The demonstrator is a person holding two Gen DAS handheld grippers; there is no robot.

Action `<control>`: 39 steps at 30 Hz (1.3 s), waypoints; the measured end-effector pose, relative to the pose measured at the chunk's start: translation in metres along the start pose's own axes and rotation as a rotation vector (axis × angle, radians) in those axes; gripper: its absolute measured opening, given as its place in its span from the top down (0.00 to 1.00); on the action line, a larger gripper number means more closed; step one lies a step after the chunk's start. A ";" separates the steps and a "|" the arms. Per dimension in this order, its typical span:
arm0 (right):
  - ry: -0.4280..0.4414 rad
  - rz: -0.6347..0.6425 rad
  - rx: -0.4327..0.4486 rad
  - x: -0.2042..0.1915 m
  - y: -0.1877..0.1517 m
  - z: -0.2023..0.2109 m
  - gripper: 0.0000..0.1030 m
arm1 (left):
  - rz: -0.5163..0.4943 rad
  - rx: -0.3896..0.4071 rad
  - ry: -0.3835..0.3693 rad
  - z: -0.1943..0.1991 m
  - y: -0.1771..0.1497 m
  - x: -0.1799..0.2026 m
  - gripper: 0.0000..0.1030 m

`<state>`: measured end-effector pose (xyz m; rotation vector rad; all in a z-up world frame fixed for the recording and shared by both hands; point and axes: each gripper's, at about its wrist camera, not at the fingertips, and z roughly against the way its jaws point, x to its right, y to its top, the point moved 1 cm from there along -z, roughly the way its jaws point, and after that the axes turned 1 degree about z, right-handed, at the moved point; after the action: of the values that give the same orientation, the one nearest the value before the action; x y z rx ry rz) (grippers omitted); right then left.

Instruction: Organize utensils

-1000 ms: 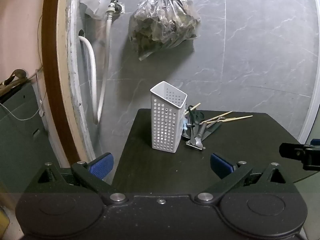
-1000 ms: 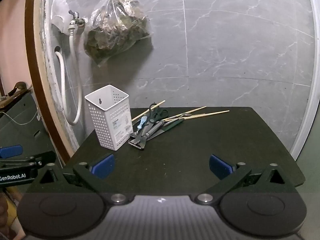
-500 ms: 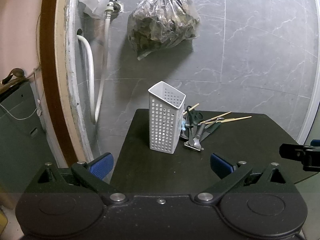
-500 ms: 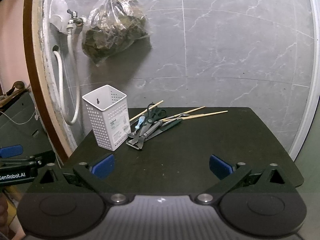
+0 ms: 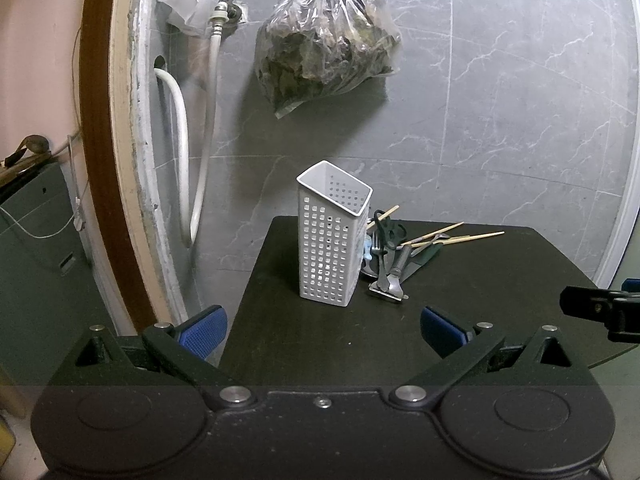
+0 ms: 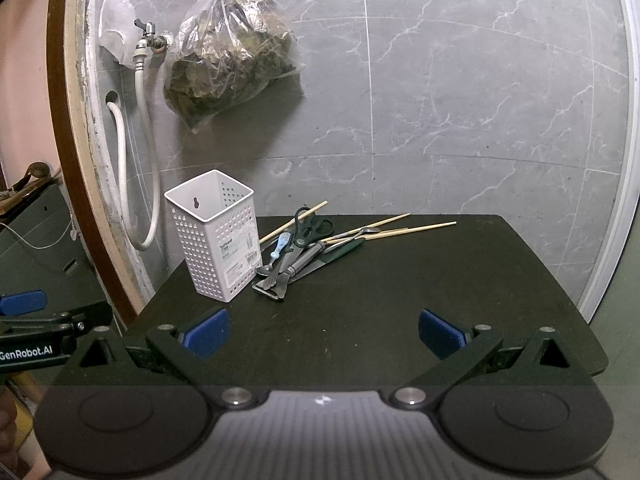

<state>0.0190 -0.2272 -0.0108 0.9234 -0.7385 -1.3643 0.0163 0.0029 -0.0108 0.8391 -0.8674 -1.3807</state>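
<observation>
Both the left gripper (image 5: pixel 322 328) and right gripper (image 6: pixel 322 330) had their fingers spread wide, holding nothing, over the near part of the black counter (image 6: pixel 440 280). Beyond them the white perforated caddy (image 6: pixel 218 236) stood upright and empty. Touching the caddy's right side lay the utensil pile (image 6: pixel 304 246): scissors, spoons, chopsticks.

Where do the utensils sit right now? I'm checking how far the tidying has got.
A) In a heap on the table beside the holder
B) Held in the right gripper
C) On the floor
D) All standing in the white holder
A: the utensil pile lies on the black table next to the white holder, which looks empty.
</observation>
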 end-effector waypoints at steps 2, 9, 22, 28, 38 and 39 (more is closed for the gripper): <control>0.000 0.000 0.000 0.000 0.000 0.000 0.00 | 0.000 -0.001 -0.002 -0.001 0.000 -0.001 0.01; 0.001 0.002 -0.001 -0.001 0.000 -0.002 0.00 | 0.003 -0.003 -0.002 -0.001 0.000 -0.001 0.01; -0.006 0.009 -0.008 -0.009 0.000 -0.007 0.00 | 0.016 -0.015 -0.006 -0.008 0.001 -0.008 0.01; -0.014 0.009 -0.017 -0.010 0.001 -0.010 0.00 | 0.018 -0.023 -0.014 -0.013 0.002 -0.009 0.01; -0.024 0.004 -0.036 -0.008 0.004 -0.019 0.00 | 0.015 -0.045 -0.027 -0.025 0.003 -0.010 0.01; -0.025 0.004 -0.038 -0.008 0.005 -0.020 0.00 | 0.016 -0.049 -0.029 -0.027 0.004 -0.010 0.01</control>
<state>0.0384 -0.2168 -0.0157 0.8758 -0.7303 -1.3837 0.0415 0.0132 -0.0200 0.7744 -0.8580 -1.3975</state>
